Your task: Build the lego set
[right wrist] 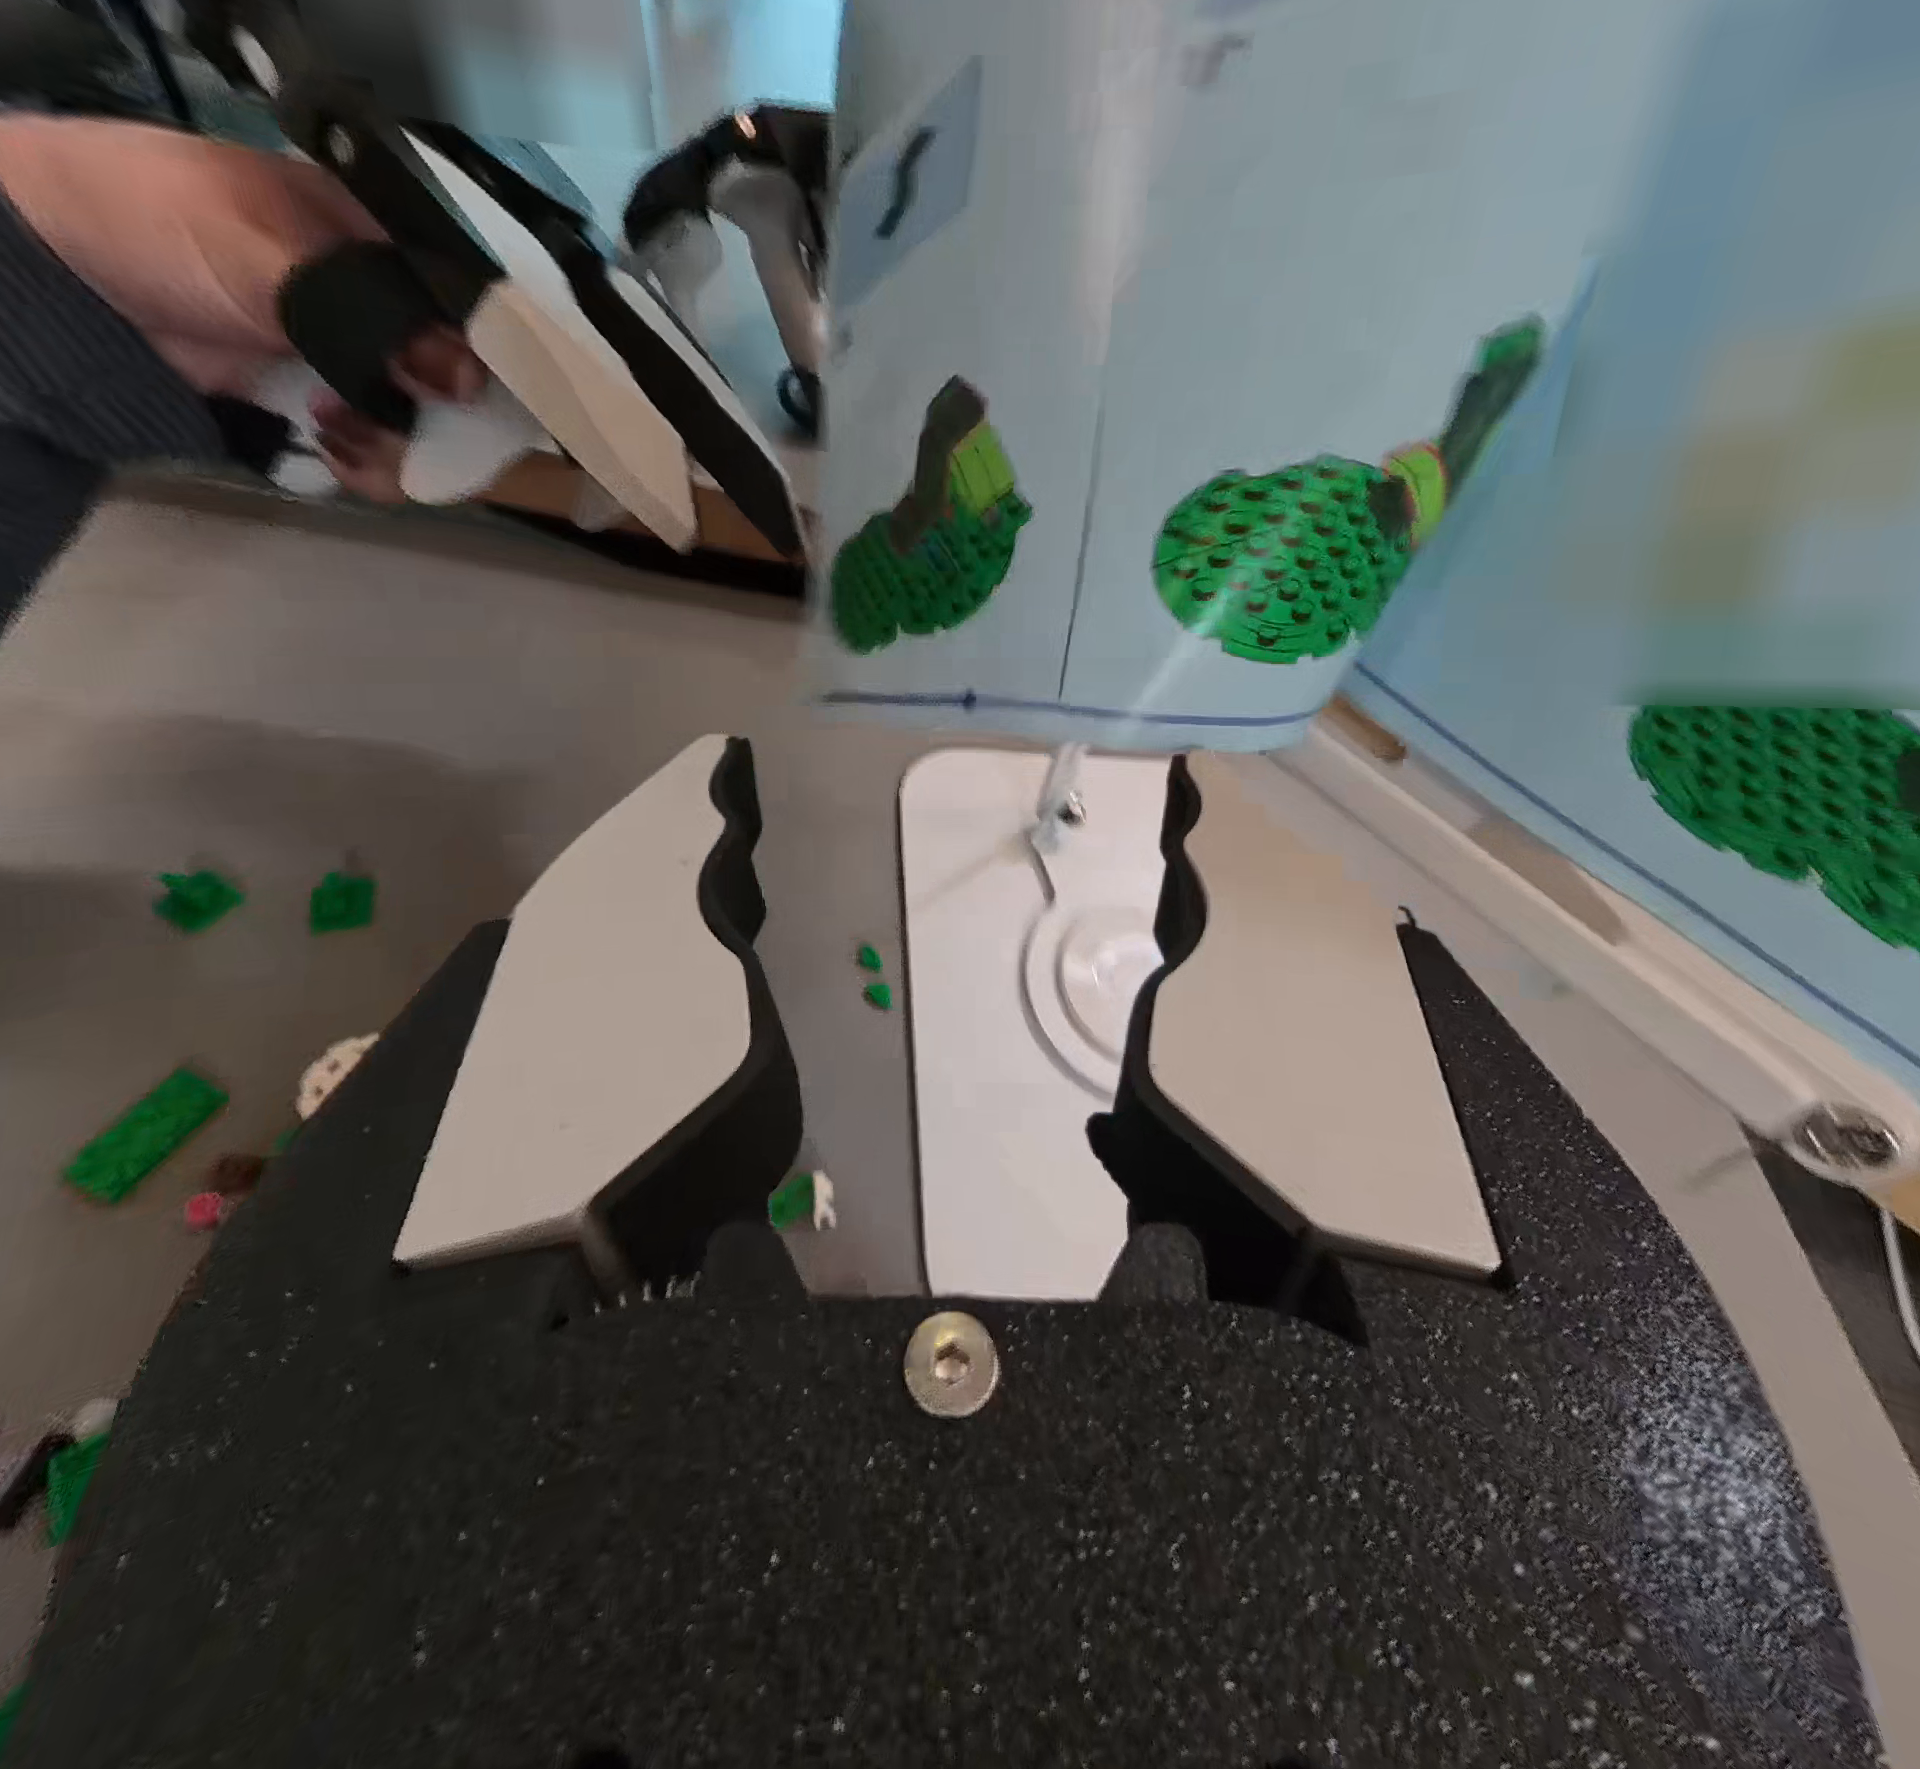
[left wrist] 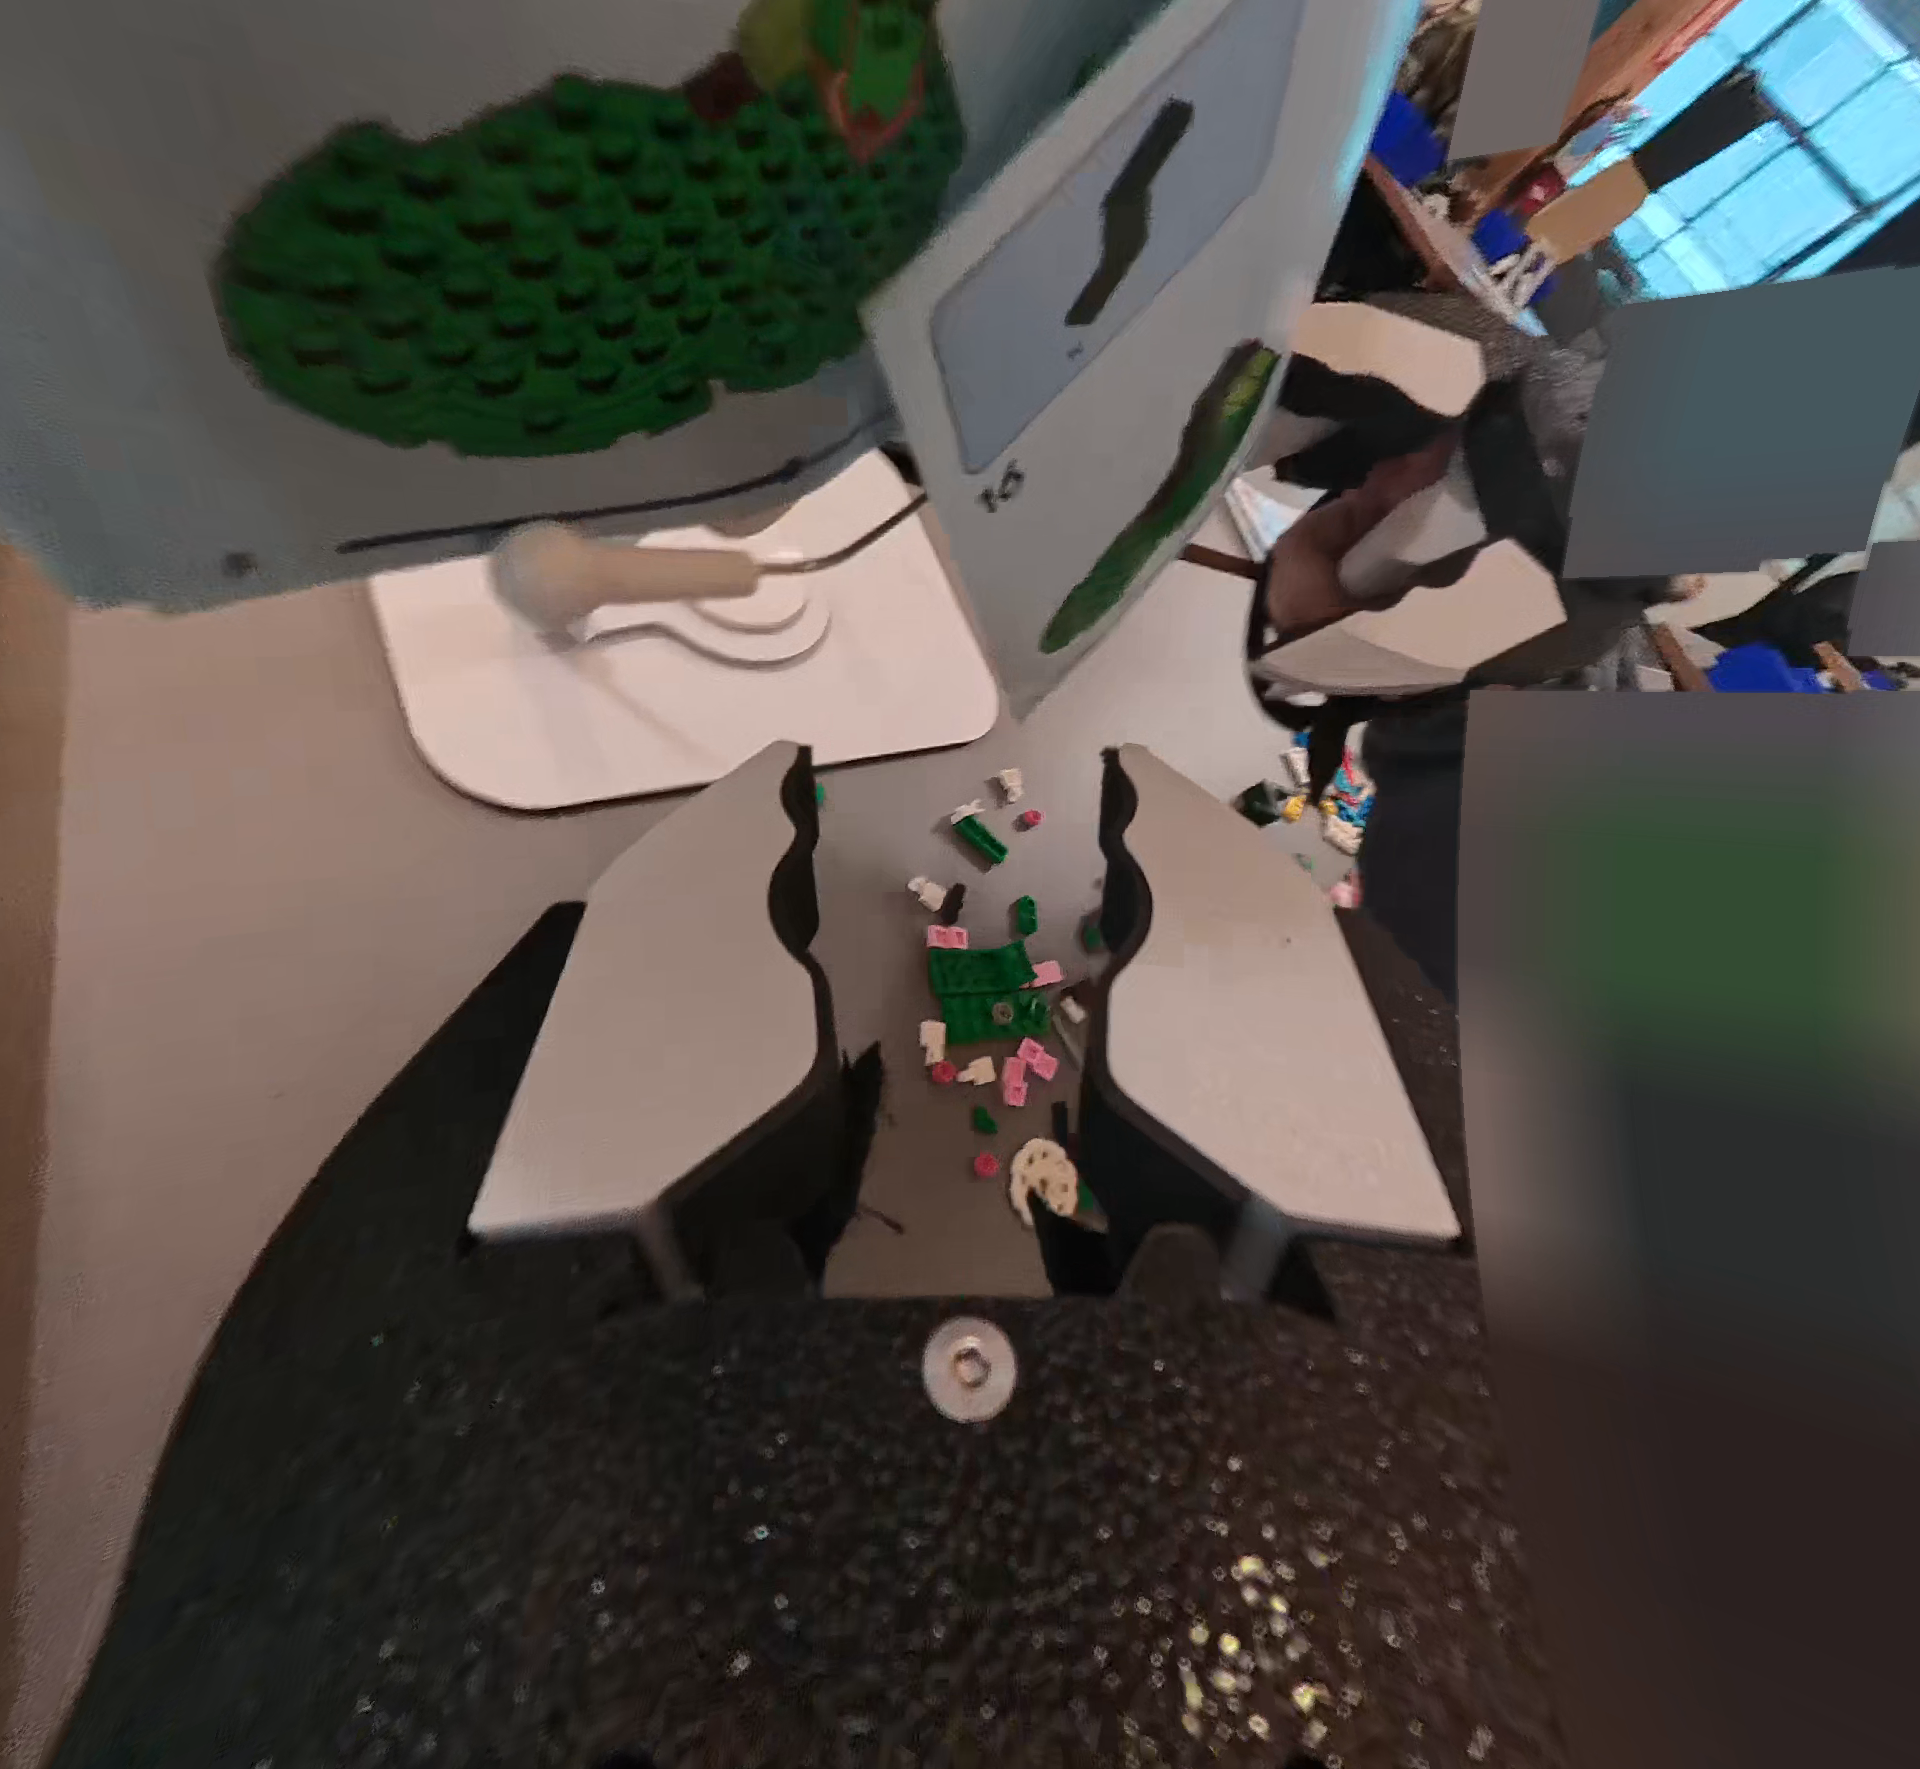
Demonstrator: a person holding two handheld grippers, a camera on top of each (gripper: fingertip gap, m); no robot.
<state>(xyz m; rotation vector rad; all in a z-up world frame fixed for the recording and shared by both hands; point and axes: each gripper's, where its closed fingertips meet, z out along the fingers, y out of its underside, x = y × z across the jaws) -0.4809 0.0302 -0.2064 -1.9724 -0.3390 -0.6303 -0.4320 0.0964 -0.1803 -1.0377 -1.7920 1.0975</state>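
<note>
My left gripper (left wrist: 956, 784) is open and empty, held above the grey table. Between its fingers lie loose lego pieces: a green plate (left wrist: 977, 987), small pink pieces (left wrist: 1029, 1070) and a white round piece (left wrist: 1044, 1179). My right gripper (right wrist: 956, 763) is open and empty, pointing at the white stand base (right wrist: 977, 1044). It also shows in the left wrist view (left wrist: 1382, 514) at the right. An instruction booklet (left wrist: 582, 265) stands on the stand, showing a green studded plate. One page (right wrist: 1039, 369) is curled up mid-turn.
More green plates (right wrist: 145, 1132) and small green pieces (right wrist: 341, 900) lie on the table (right wrist: 312, 680) to the left. A person's hand (right wrist: 156, 244) holds the left gripper (right wrist: 582, 348). Another pile of pieces (left wrist: 1330, 805) lies at the right. A cluttered room lies behind.
</note>
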